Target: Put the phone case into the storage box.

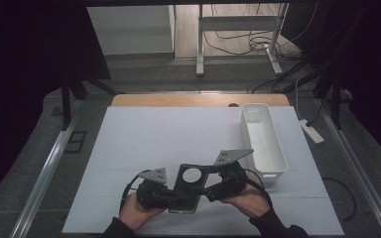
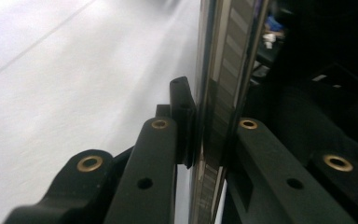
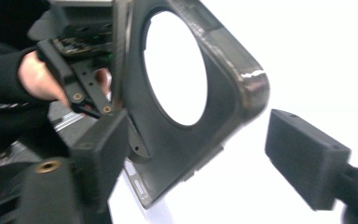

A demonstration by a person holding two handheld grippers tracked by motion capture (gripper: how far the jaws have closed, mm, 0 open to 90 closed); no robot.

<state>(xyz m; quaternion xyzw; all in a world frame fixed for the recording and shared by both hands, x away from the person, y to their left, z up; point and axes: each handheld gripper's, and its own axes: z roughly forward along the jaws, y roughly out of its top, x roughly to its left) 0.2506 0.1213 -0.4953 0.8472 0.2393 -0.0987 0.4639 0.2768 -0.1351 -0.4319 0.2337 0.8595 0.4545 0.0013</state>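
While the left tool (image 1: pixel 171 197) is clamped flat on the lower edge of that dark phone case (image 1: pixel 188 187), the right tool (image 1: pixel 212 191) sits with its jaws apart around the case's right side, one pad near it, the other well clear. My guess is the left one steadies it so the right can get a bite. The case sits low in the middle of the high view, held just above the worktop (image 1: pixel 168 139). It looks like glossy, rigid plastic with rounded corners and a big round cutout. Off to the right there's a smooth, long white bin (image 1: pixel 273 163).
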